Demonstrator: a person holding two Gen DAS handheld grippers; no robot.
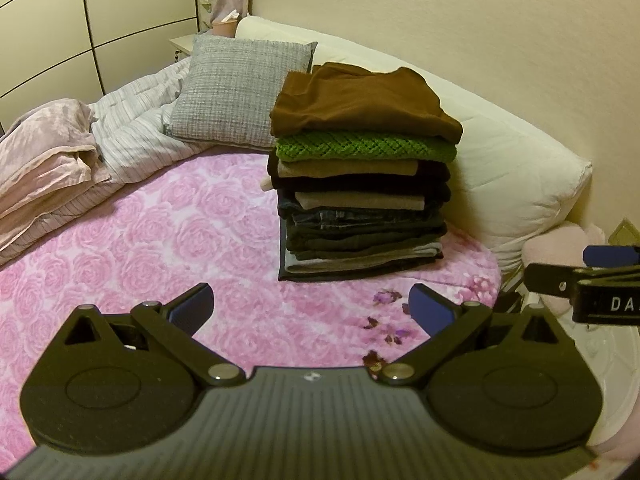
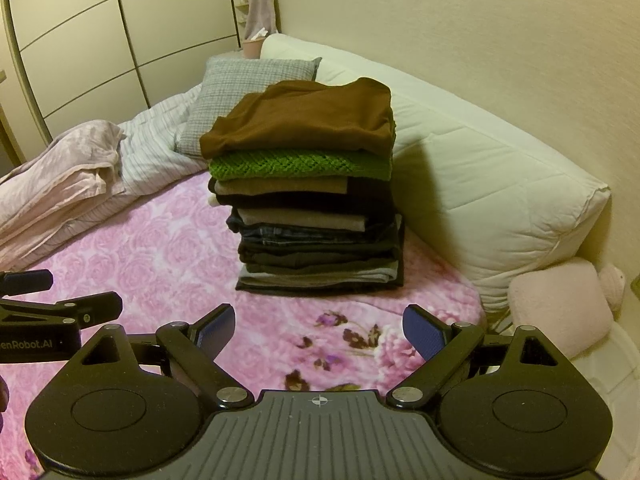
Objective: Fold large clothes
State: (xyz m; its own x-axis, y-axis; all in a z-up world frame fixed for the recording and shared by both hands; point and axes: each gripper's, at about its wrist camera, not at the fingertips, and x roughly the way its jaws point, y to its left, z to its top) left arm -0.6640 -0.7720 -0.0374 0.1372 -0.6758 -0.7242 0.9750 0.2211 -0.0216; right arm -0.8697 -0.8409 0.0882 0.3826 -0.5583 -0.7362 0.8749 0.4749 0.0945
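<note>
Both tongs, left tongs [image 1: 312,308] and right tongs [image 2: 319,330], were spread wide and empty. The stack of folded clothes [image 2: 316,208] (brown garment [image 2: 304,120] on top) stood on the bed [image 2: 160,264].

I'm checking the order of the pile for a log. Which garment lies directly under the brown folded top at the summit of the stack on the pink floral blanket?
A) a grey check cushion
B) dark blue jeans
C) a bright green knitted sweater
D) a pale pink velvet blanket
C: the bright green knitted sweater sits right beneath the brown folded top, in both wrist views.
</note>
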